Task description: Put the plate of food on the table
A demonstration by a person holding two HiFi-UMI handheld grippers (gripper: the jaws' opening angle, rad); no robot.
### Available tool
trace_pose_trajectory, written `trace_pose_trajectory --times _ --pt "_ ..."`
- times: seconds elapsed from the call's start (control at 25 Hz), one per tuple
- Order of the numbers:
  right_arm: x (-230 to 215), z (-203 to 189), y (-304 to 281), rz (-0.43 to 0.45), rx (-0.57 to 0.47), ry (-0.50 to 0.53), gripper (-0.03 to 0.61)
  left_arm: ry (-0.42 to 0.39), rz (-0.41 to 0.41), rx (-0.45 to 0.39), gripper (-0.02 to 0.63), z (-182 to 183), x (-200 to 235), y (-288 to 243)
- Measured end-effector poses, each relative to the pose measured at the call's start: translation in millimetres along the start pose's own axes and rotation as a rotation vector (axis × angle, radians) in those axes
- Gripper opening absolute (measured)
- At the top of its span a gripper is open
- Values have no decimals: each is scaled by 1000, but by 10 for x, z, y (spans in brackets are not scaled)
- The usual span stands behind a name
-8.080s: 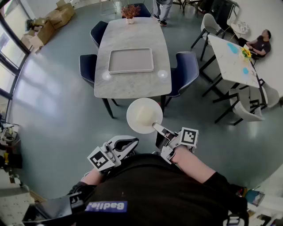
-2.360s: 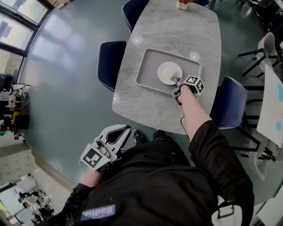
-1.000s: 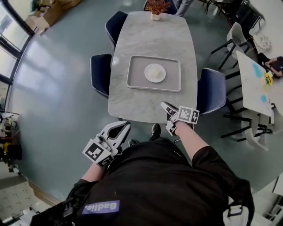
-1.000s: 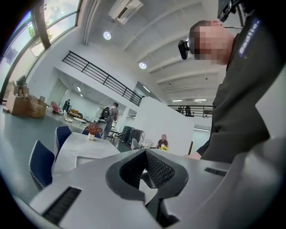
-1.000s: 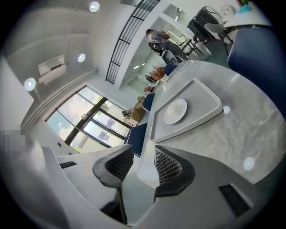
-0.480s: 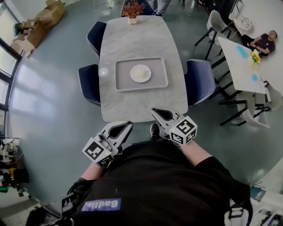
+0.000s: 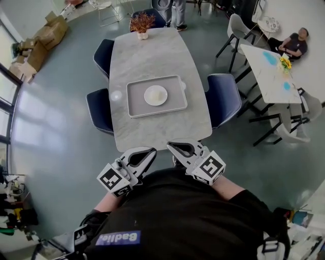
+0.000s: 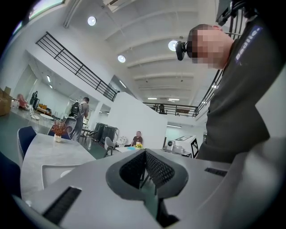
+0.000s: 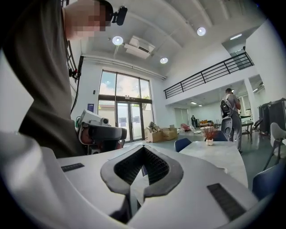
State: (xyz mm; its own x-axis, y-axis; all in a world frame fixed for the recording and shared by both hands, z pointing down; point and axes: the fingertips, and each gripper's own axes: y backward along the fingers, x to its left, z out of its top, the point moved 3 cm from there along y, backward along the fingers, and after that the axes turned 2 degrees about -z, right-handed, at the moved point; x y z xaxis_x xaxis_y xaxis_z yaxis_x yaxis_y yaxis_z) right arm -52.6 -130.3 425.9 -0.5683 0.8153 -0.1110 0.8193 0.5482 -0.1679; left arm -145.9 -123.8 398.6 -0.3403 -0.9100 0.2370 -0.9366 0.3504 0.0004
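A white plate of pale food [image 7: 155, 95] rests in the middle of a grey tray [image 7: 135, 104] on the marble table [image 7: 152, 132]. Both grippers hang off the table's near edge, close against the person's dark top, and nothing touches the plate. My left gripper [image 7: 150, 151] is shut with nothing between its tips [image 8: 145, 152]. Beside it, my right gripper [image 7: 171, 145] is also shut and holds nothing [image 9: 144, 148]. Its tips point at the table [image 9: 217, 154].
Dark blue chairs [image 7: 222, 98] stand on both sides of the table. A vase of dried flowers [image 7: 141, 24] sits at its far end, with a person standing [image 7: 173, 11] behind it. Another table [image 7: 266, 69] and a seated person [image 7: 294, 44] are at the right; cardboard boxes [image 7: 44, 35] at the left.
My right gripper has drawn back from the table's near edge toward the body and has gone from open to shut. The plate stays on the tray. The left gripper has barely moved.
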Motion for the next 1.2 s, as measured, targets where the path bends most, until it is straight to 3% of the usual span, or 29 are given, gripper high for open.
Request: trace_pose_trajectory --times 0.24,1.2 --pt "-33 8 23 15 -2 -6 11 12 -34 -21 5 60 -60 -117" --pt "-152 42 -112 44 31 -3 11 26 33 25 4 60 96 -101"
